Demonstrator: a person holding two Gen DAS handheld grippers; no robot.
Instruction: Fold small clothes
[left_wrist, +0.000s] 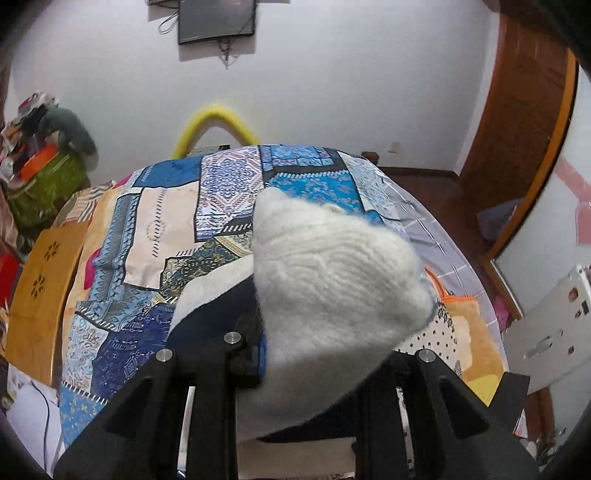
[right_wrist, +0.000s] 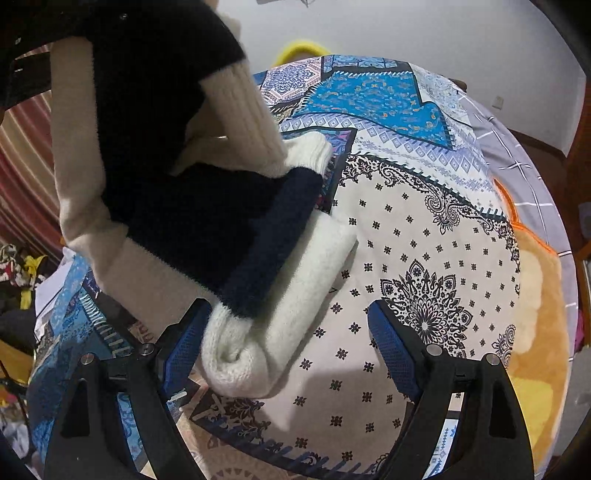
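A small knit sweater (left_wrist: 332, 266), white with a navy body, hangs bunched right in front of the left wrist camera. My left gripper (left_wrist: 332, 343) is shut on it, and the white knit bulges out over the jaws and hides the fingertips. In the right wrist view the same sweater (right_wrist: 207, 229) hangs lifted at the upper left, while its lower white edge lies rolled on the patchwork bed cover (right_wrist: 424, 240). My right gripper (right_wrist: 286, 354) stands open just above the cover. The rolled white edge lies beside its left pad (right_wrist: 181, 354), and nothing is gripped.
The patchwork cover (left_wrist: 229, 184) spans the bed. An orange fleece blanket (right_wrist: 535, 295) and a grey checked sheet (right_wrist: 517, 155) lie along its right side. A wooden stool (left_wrist: 40, 288) and a green bag of clutter (left_wrist: 48, 184) stand left of the bed; a wooden door (left_wrist: 517, 129) is right.
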